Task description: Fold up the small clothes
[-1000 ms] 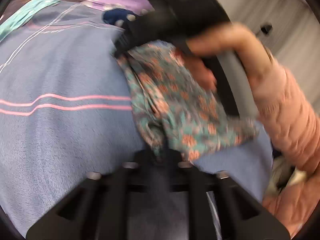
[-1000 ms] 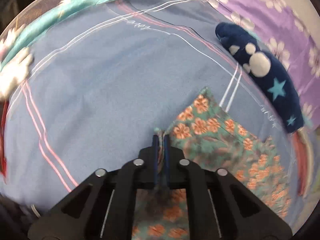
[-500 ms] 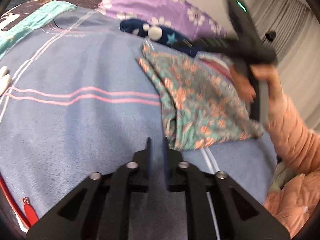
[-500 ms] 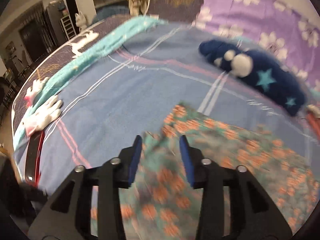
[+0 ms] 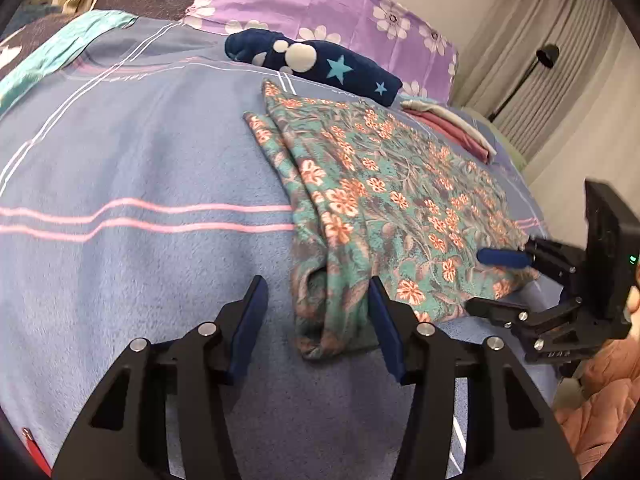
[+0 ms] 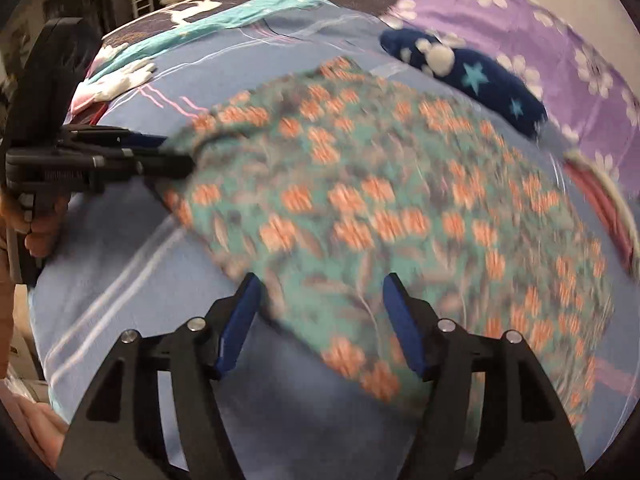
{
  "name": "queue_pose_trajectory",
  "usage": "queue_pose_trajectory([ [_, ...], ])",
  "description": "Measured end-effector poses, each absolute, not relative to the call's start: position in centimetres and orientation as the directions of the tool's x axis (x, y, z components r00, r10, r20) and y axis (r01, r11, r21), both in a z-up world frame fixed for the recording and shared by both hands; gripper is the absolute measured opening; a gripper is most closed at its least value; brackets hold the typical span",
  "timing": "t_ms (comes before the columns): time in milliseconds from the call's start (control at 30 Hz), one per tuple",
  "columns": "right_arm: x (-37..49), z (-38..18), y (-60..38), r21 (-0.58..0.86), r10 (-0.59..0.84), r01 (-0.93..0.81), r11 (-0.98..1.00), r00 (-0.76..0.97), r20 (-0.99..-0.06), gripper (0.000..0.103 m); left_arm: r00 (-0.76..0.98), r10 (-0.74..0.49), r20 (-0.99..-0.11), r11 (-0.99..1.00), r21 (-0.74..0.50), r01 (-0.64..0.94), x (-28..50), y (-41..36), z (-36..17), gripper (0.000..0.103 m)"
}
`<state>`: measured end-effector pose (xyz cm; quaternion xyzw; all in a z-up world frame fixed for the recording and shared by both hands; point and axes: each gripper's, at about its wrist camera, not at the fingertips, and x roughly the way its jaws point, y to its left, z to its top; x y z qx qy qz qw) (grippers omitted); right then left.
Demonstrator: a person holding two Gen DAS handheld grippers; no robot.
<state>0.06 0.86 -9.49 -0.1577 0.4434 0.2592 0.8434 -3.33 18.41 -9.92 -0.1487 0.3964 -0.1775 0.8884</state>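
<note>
A teal garment with orange flowers (image 5: 384, 200) lies folded flat on the blue blanket (image 5: 140, 160). My left gripper (image 5: 316, 300) stands over its near left corner, jaws opening; the cloth lies loose between the pads, not pinched. In the right wrist view the left gripper (image 6: 176, 154) shows at the garment's left edge. My right gripper (image 6: 322, 292) is at the blurred garment's (image 6: 360, 184) near edge, jaws opening, with cloth loose between them. The left wrist view shows the right gripper (image 5: 486, 282) at the garment's right corner, held by a hand in a peach sleeve (image 5: 600, 400).
A navy plush piece with stars (image 5: 316, 62) lies behind the garment, in front of a purple flowered pillow (image 5: 340, 4). Folded pink and white clothes (image 5: 448, 128) sit at the back right. A white and pink item (image 6: 116, 80) lies far left. Curtains and a lamp (image 5: 544, 56) stand beyond the bed.
Both grippers were shut on the floral garment and have let it go. The garment now lies flat. The right gripper has swept from the far side to the near right corner.
</note>
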Motion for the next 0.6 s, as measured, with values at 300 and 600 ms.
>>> queue_pose_trajectory([
  [300, 2.1, -9.2, -12.5, 0.133, 0.240, -0.233, 0.963, 0.524, -0.817, 0.064, 0.631, -0.408, -0.660, 0.906, -0.380, 0.187, -4.0, 18.2, -9.8, 0.053],
  [600, -0.6, -8.7, -20.4, 0.272, 0.273, -0.084, 0.959, 0.535, -0.800, 0.054, 0.631, -0.449, -0.633, 0.875, -0.454, 0.167, -3.7, 19.1, -9.9, 0.053],
])
